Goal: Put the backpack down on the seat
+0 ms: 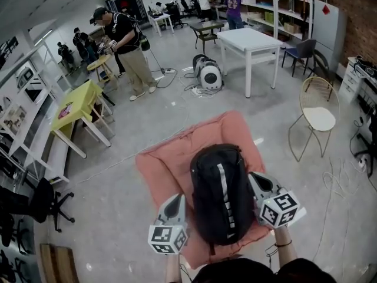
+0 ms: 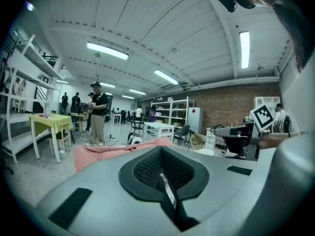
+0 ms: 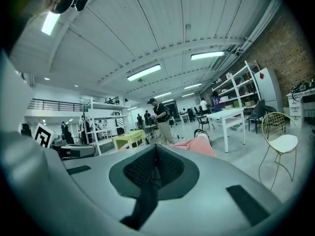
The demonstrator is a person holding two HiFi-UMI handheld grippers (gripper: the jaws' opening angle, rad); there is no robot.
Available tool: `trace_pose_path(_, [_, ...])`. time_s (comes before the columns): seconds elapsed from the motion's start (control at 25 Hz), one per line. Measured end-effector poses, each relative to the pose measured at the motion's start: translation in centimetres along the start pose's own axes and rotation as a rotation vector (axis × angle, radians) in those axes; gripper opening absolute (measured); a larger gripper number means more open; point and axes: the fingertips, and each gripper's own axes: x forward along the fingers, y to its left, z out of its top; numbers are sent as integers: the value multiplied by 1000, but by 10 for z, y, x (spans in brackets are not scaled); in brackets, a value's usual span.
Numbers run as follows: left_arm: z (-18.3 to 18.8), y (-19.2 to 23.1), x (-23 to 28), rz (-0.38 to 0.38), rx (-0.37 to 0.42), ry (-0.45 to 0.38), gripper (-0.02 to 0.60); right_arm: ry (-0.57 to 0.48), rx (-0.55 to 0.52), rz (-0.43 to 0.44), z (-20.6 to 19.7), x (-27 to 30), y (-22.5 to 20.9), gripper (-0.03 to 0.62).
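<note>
A black backpack [image 1: 221, 193] with a grey stripe hangs upright over the near part of a pink cushioned seat [image 1: 165, 161] on the floor. My left gripper [image 1: 175, 204] is at its left side and my right gripper [image 1: 259, 184] at its right side. In the left gripper view the jaws [image 2: 162, 173] are shut on a black backpack strap [image 2: 170, 195] with a pale label. The right gripper view shows those jaws [image 3: 155, 168] shut on another black strap [image 3: 142, 200] that hangs down from them. The pink seat [image 2: 106, 149] shows beyond the left jaws.
A gold wire chair [image 1: 318, 114] stands to the right and a white table [image 1: 250, 40] behind the seat. A yellow table [image 1: 76, 108] and a black office chair [image 1: 47, 202] are at the left. A person [image 1: 126, 46] stands at the back; a round appliance [image 1: 209, 74] and cables lie on the floor.
</note>
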Motion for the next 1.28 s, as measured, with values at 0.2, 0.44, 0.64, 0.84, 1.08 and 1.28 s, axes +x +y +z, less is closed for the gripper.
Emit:
trace_pose_path(0.2, [8, -4, -17, 20, 6, -34, 14, -61, 15, 10, 14, -23, 6, 14])
trace_pose_path(0.44, [22, -7, -31, 27, 52, -72, 14, -105, -1, 20, 27, -41, 11, 14])
trace_pose_path(0.64, [26, -7, -38, 43, 58, -84, 14, -80, -16, 29, 22, -50, 13, 13])
trace_pose_path(0.84, [23, -2, -38, 63, 52, -89, 14, -84, -21, 21, 23, -47, 6, 12])
trace_pose_path(1.08, [24, 6, -44, 84, 49, -92, 14, -91, -31, 12, 24, -47, 7, 12])
trace_pose_path(1.28, [26, 7, -45, 90, 59, -95, 14, -87, -50, 13, 27, -44, 8, 12])
